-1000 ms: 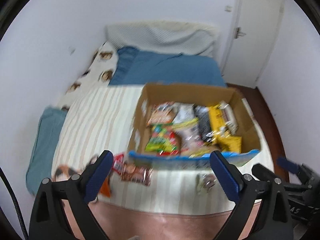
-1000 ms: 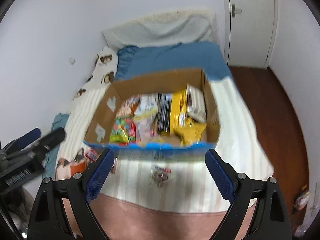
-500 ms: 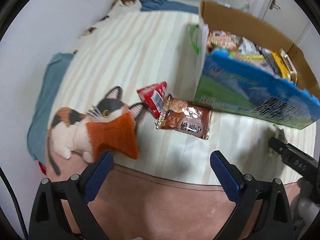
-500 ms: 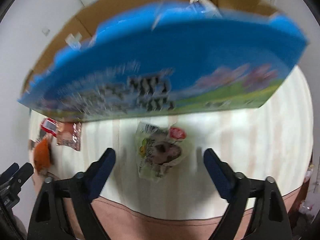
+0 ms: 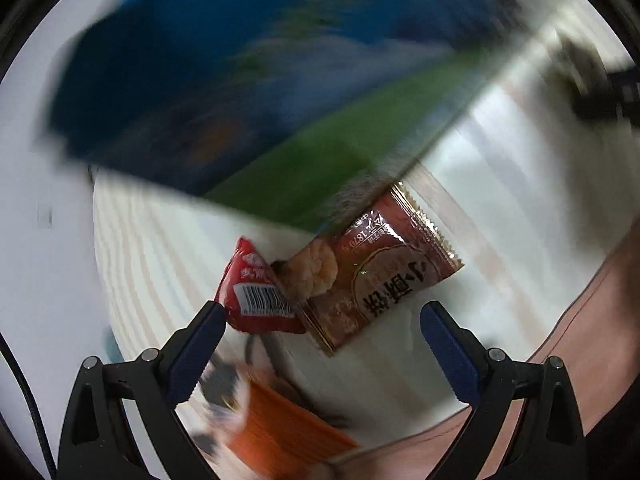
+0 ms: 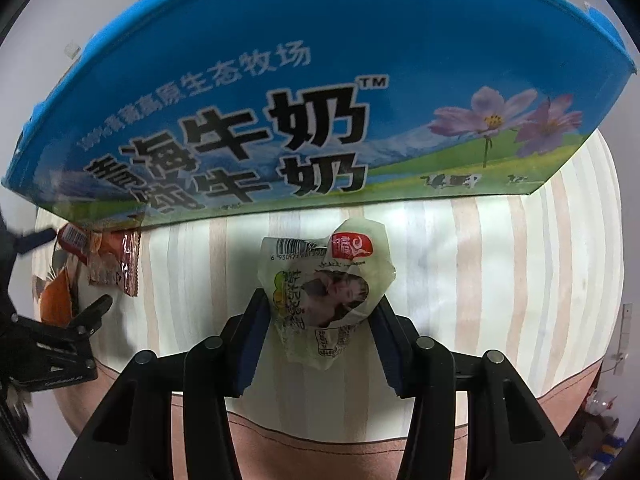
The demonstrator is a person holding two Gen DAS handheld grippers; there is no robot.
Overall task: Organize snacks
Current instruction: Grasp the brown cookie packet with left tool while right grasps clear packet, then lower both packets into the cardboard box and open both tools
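Two grippers low over the bed (image 6: 500,264). Right gripper (image 6: 320,312) jaws have just been closing, now pinching the pale snack packet (image 6: 326,284) lying near the milk box (image 6: 280,100); the crinkly film could slip. Left gripper (image 5: 320,320) gapes, empty, above the brown packet (image 5: 380,272).

The blue and green printed cardboard box (image 6: 304,92) has a smooth, faintly glossy face. Just below it on the matt striped cloth bedcover (image 6: 500,264) lies a crinkled translucent plastic snack pouch (image 6: 326,280). Near the box's left corner, the brown foil snack packet (image 5: 384,268) and the small red plastic packet (image 5: 256,292) shine glossily.
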